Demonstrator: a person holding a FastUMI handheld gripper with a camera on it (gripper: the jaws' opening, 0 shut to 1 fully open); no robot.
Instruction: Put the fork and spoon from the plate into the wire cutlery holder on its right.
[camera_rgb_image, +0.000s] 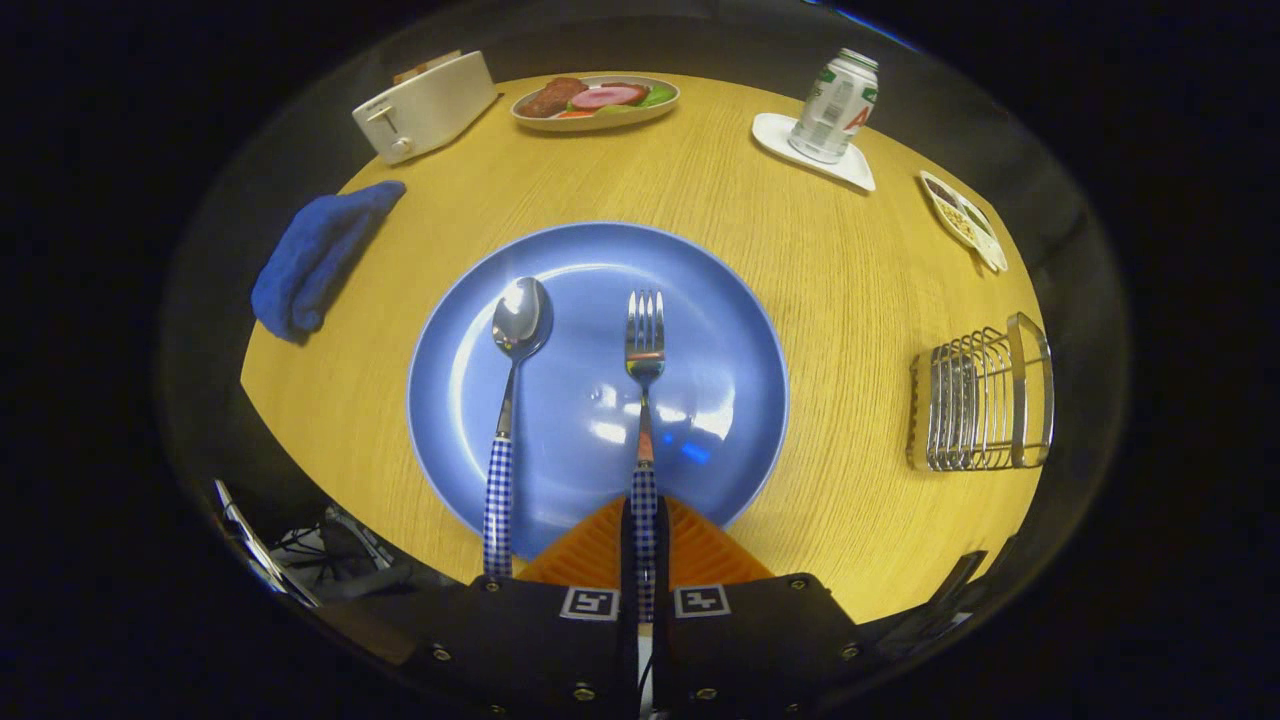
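claw (645, 545) pinching fork (645, 345) handle | fork axis straight ahead, tines away | wire cutlery holder (982, 400) off right, near table (820, 270) edge

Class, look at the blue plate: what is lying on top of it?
On the blue plate lie a spoon and a fork. The tool is closed on the fork's checked handle, covering the handle's end.

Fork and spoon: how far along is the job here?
Nothing is stowed yet: the wire holder sits apart from the plate. In hand: the tongs are shut on the fork handle. Left: lifting it over, then the spoon, which lies untouched on the plate.
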